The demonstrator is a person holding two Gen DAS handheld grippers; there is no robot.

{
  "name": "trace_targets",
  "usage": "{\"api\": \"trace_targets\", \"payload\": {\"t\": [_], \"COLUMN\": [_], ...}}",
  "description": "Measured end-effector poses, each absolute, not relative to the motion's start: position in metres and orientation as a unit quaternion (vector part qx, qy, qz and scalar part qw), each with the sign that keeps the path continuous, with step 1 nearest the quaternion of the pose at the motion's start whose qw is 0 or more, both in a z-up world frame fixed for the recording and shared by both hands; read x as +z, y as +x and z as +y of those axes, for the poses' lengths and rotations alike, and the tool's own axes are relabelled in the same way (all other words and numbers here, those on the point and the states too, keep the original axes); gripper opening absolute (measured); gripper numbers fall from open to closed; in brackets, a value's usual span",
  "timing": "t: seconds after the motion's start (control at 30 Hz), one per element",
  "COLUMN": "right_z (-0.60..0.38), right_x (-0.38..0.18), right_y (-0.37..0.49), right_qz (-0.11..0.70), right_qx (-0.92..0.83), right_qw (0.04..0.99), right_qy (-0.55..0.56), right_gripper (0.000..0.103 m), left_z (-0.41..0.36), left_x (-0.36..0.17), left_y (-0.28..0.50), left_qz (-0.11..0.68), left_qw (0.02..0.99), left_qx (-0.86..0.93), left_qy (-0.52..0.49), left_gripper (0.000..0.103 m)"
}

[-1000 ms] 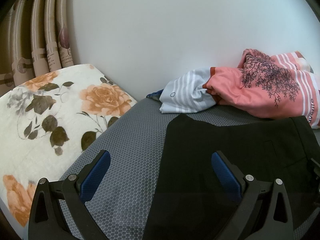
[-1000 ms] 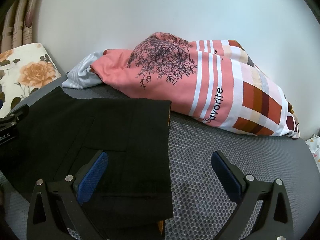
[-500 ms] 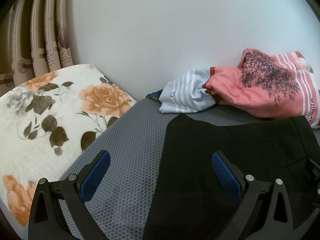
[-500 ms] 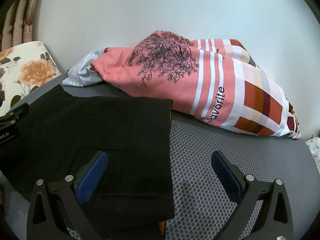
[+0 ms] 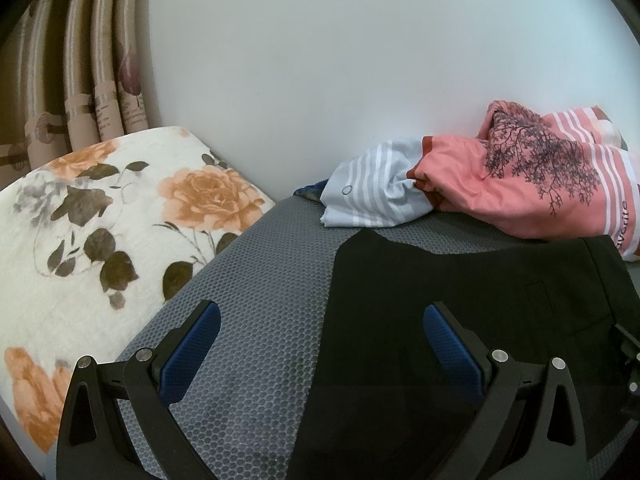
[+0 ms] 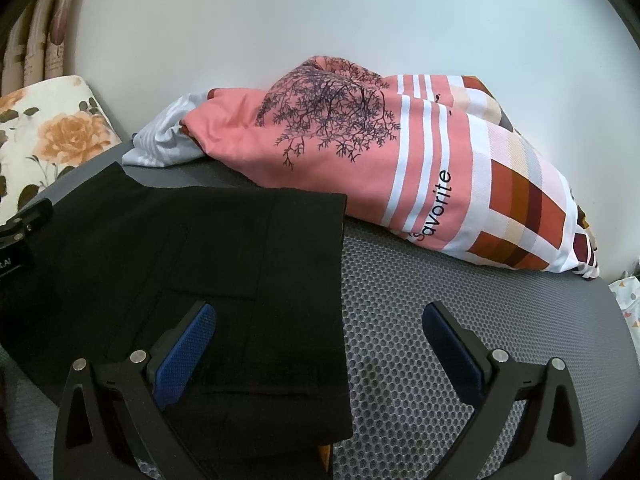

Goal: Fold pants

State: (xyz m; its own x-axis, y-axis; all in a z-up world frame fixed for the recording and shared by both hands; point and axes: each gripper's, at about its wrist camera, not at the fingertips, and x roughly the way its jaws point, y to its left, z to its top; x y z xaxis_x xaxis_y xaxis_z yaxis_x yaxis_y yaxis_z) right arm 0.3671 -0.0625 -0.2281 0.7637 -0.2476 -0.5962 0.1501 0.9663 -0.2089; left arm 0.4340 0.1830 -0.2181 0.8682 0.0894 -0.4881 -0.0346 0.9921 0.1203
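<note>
Black pants (image 6: 208, 264) lie folded flat on a grey mesh-textured mattress (image 6: 420, 312), their far edge touching a pink printed cover (image 6: 400, 168) that is bundled against the white wall (image 5: 340, 60). Left gripper (image 5: 318, 344) is held low over the mattress and points toward the wall; jaws wide open and holding nothing. Its left blue pad (image 5: 188, 352) sits above bare mattress, its right pad above the left part of the pants, so the gripper straddles the pants' left edge. Right gripper (image 6: 320, 344) is in a matching pose, low and level, facing the wall; jaws also wide open and empty. Its left blue pad (image 6: 184, 356) is over the black fabric, its right pad over bare mattress, straddling the pants' right edge. Whether either set of pads touches the cloth cannot be told. A part of the left gripper's body shows at the left border of the right wrist view, beside the pants. A white floral blanket (image 5: 100, 232) lies on the left of the mattress, near the curtains (image 5: 80, 80). A grey-and-white striped cloth (image 5: 372, 196) sits beside the pink cover, just beyond the pants.
</note>
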Motion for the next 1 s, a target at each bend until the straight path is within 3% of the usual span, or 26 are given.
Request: {"api": "trace_targets", "payload": {"t": [0.23, 0.47, 0.7, 1.0], "right_z": [-0.065, -0.069, -0.085, -0.101], "right_x": [-0.228, -0.223, -0.223, -0.208], "right_y": [0.366, 0.361, 0.351, 0.307], "right_qz": [0.325, 0.309, 0.332, 0.352], "right_qx": [-0.11, -0.104, -0.063, -0.023], "right_qw": [0.937, 0.943, 0.941, 0.935], "right_qy": [-0.071, -0.06, -0.006, 0.034], "right_gripper": [0.103, 0.103, 0.103, 0.103], "left_z": [0.19, 0.224, 0.236, 0.217], "left_x": [-0.208, -0.211, -0.211, -0.185], "left_y": [0.411, 0.363, 0.334, 0.312], "left_qz": [0.217, 0.248, 0.293, 0.274], "left_qw": [0.973, 0.965, 0.953, 0.956], "left_qx": [0.06, 0.084, 0.071, 0.062], "left_qy": [0.048, -0.001, 0.031, 0.082], "left_gripper": [0.101, 0.101, 0.101, 0.101]}}
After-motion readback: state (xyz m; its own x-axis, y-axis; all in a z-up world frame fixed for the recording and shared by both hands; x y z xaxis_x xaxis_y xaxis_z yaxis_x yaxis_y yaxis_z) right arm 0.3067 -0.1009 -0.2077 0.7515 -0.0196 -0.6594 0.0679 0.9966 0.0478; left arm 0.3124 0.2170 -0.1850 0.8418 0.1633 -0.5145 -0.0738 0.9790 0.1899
